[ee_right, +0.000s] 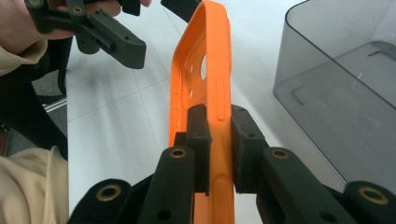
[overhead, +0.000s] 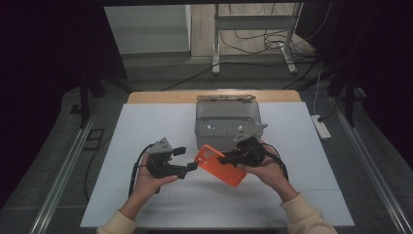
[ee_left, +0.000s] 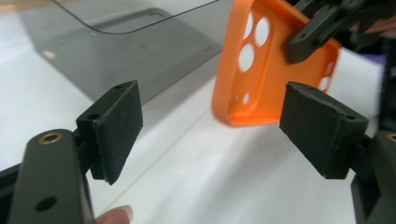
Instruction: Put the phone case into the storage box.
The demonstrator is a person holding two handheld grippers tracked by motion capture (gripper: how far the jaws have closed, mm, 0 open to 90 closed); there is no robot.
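The right tool [ee_right: 219, 140] is clamped on the edge of the orange phone case [overhead: 220, 165], held above the desk [overhead: 146, 126] just near of the grey box [overhead: 228, 124]. The left tool [ee_left: 212, 126] stands apart, empty, beside the case.

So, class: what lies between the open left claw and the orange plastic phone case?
Nothing: bare white tabletop separates left claw from case, per left gripper view.

The orange phone case [ee_right: 205, 70] runs off the bottom edge between the pads. The clear box [ee_left: 130, 42] beside the case is cut off at the top and looks blurry.
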